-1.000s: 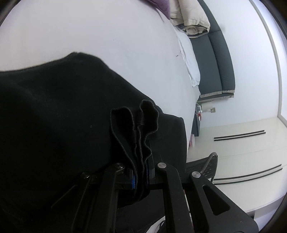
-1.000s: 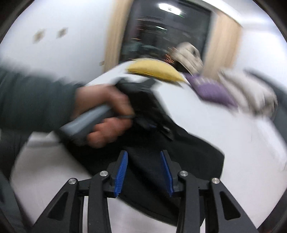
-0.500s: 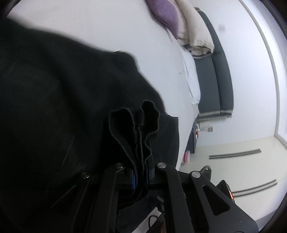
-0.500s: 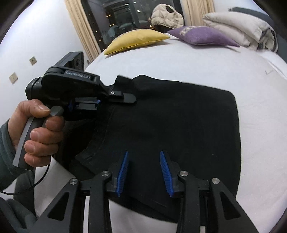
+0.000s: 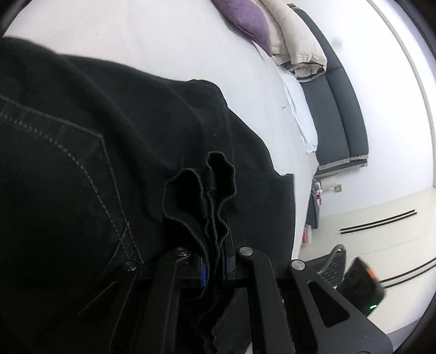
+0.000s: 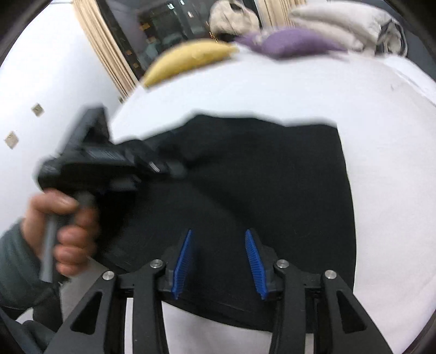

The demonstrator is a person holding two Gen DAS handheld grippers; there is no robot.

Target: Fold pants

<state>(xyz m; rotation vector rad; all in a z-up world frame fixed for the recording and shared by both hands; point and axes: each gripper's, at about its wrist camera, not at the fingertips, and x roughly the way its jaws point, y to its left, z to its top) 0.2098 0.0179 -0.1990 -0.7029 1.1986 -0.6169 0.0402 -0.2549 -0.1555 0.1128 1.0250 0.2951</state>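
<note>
Left view: our left gripper pinches a bunched hem of the pants, soft and floppy on the bed. Right view: our right gripper hovers agape, empty; we'd grip seams.

Your left gripper is clamped tight on a bunched, ruffled edge of the black pants, blue pads pinching several layers. You've got the stitched pocket seam spread out to the left, lying on the white bed. Up top sit a purple pillow and a rolled beige duvet, beside the dark sofa.
</note>
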